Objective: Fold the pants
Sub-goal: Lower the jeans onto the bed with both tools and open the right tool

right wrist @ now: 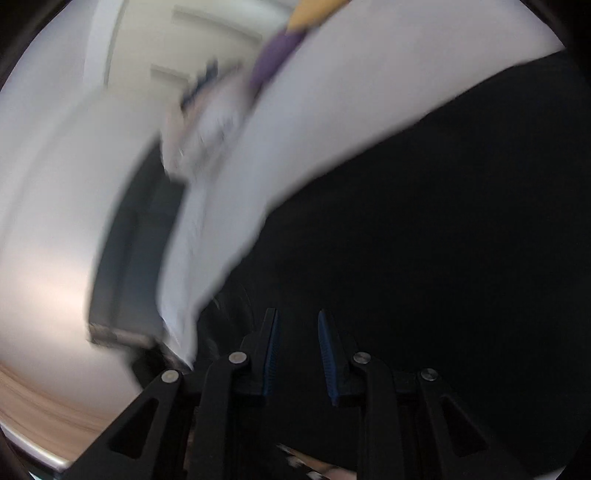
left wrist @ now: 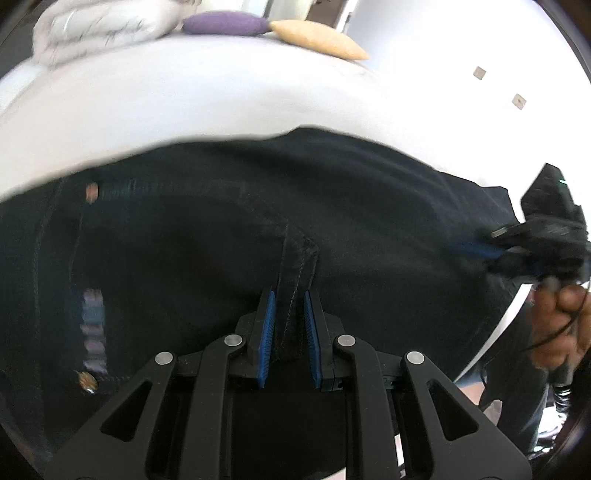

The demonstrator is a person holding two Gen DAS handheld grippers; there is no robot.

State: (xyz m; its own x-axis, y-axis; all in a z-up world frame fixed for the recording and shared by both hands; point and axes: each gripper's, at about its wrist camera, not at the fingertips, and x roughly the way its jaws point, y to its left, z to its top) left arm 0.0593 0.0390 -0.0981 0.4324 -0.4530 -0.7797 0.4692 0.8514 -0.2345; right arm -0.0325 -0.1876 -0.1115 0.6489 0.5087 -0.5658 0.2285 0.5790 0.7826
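One pair of dark pants (left wrist: 229, 236) lies spread across a white bed (left wrist: 221, 96), filling the lower half of the left wrist view from nine o'clock round to three o'clock. Two copper rivets and a blurred label sit near the nine o'clock edge of the cloth. A stitched fold of the fabric rises at the centre, toward six o'clock, and the left gripper (left wrist: 290, 295) is clenched on it: its blue-padded fingers (left wrist: 266, 332) press that strip from both sides.

At three o'clock in the same view the right gripper (left wrist: 476, 247) reaches over the far end of the pants, carried by a hand (left wrist: 565, 325) at about four o'clock; motion blur hides its tips there. From its own camera, the right gripper (right wrist: 298, 314) has its fingers (right wrist: 328, 354) standing apart with a clear gap and nothing pressed between the pads, the dark cloth lying just beyond them and covering the view from one to five o'clock.

Farther out, at twelve o'clock in the left wrist view, a purple cushion (left wrist: 225, 23) and a tan cushion (left wrist: 317, 38) touch end to end on the bed, with a folded white blanket (left wrist: 99, 31) at eleven o'clock. The right wrist view is heavily smeared on its nine o'clock side.
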